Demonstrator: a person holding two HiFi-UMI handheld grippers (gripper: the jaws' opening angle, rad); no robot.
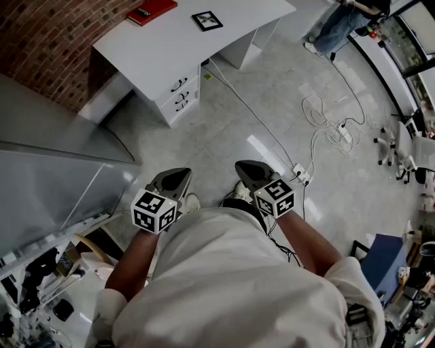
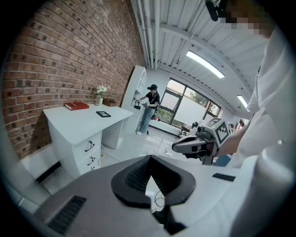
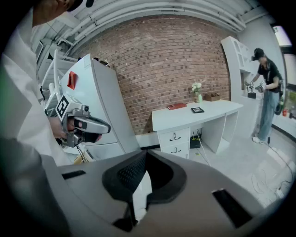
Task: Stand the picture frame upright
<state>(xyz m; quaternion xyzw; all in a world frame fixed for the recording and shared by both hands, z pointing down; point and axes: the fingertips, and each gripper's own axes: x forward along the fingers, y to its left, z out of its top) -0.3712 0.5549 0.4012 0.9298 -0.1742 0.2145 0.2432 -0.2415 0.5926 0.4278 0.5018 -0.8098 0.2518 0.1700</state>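
Both grippers are held low in front of the person's body, side by side and tilted downward. This reads as a carrying pose for walking, not a reach. The left gripper (image 1: 173,179) has its jaws pressed together with nothing between them. The right gripper (image 1: 251,170) is likewise closed and empty. Closed jaws fit the moment, since nothing is within reach and the approach has not begun.

The picture frame (image 1: 206,20) lies flat, well ahead of both grippers. That is presumably why it needs tipping up onto its stand.

A brick wall (image 3: 162,65) closes the room beyond the grippers. Pale tiled floor (image 1: 272,109) fills the stretch between them and the surface (image 1: 245,17). This is a white desk with drawers (image 1: 180,93) on the side facing the grippers. White cables (image 1: 326,126) trail over the floor ahead and to the right of the right gripper. A red book (image 1: 151,11) rests left of the frame, farther from the grippers. A small vase of flowers (image 3: 197,91) stands at the surface's back edge.
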